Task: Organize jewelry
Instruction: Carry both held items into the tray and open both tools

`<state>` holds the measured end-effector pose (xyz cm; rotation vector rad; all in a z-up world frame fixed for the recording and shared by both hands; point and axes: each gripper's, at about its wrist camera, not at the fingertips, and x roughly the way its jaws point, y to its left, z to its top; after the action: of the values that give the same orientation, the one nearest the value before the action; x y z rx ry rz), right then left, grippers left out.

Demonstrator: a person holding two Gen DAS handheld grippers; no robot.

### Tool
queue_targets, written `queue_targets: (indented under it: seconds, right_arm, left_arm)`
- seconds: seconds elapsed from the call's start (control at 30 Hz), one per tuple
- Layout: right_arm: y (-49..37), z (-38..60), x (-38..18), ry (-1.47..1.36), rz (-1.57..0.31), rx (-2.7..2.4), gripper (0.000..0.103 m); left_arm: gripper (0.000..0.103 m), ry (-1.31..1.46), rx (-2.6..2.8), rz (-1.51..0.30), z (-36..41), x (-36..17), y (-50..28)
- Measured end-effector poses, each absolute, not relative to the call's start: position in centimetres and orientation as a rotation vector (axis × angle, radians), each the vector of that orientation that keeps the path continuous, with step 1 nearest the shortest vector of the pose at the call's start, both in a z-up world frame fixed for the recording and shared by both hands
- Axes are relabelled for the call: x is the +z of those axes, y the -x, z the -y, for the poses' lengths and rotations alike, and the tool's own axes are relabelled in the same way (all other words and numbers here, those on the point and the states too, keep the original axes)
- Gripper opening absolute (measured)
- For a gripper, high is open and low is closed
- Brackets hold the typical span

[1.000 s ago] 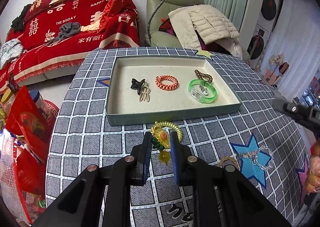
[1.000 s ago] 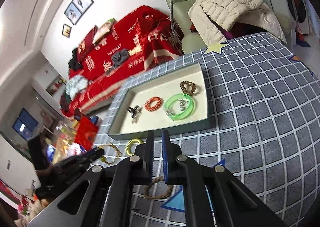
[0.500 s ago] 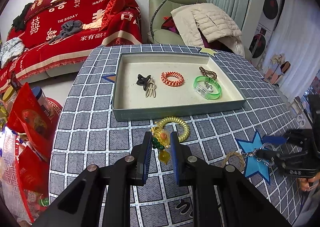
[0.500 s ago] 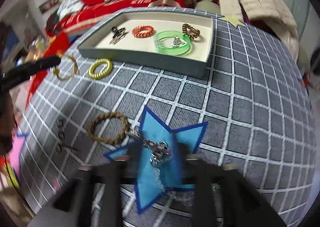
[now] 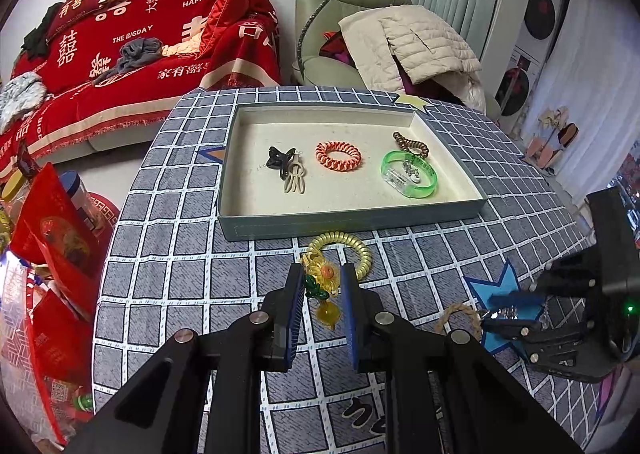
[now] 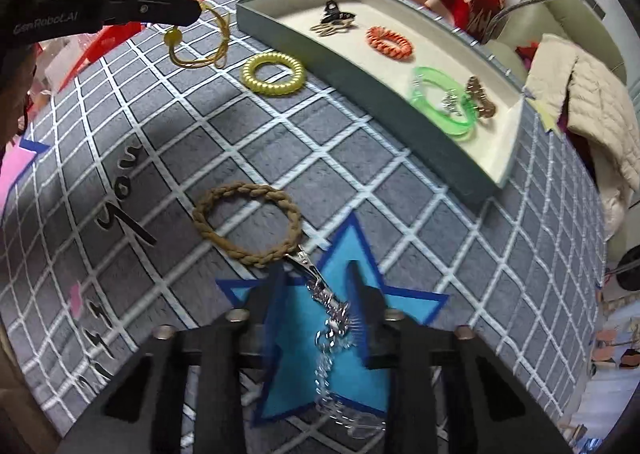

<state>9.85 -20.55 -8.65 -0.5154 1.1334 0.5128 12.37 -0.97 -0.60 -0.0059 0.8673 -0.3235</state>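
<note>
A round table under a grey grid-patterned cloth [image 5: 180, 254] fills the scene. Near its far edge sits a shallow tray [image 5: 352, 219] that serves as the collecting place: it already holds a green bangle [image 5: 412, 177], an orange coil hair tie [image 5: 338, 155], a brown coil tie and two claw clips, laid out well apart.

The left gripper [image 5: 322, 286] hangs just in front of the tray's near wall. Its narrow jaws are clamped on a yellow flower charm [image 5: 322, 278] with a bead dangling below, raised off the cloth, probably ready to go into the tray.

The right gripper [image 6: 316, 294] points steeply down at a blue star [image 6: 352, 250] on the cloth. Its jaws have just been closing on either side of a silver clip with chain [image 6: 332, 302] lying on that star. A gap shows beside each pad, so a firm grip cannot be confirmed.

A yellow coil hair tie [image 5: 360, 250] beside the tray and a brown braided ring [image 6: 248, 221] touching the clip's tip wait loose.
</note>
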Motion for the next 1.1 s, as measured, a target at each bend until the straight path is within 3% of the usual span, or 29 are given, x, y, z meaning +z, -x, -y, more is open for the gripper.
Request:
queue_targets:
  seconds: [0.67, 1.1]
  right_arm:
    - [-14.6, 26.5, 0.3, -0.192, -0.901, 0.326, 0.009]
    - [-22.4, 25.9, -1.5, -0.384, -0.954, 0.331, 0.009]
  left_arm:
    - [0.04, 0.008, -0.331, -0.819, 1.7, 1.9, -15.7]
    - [0.04, -0.028, -0.344, -0.851, 3.2, 1.4, -22.8]
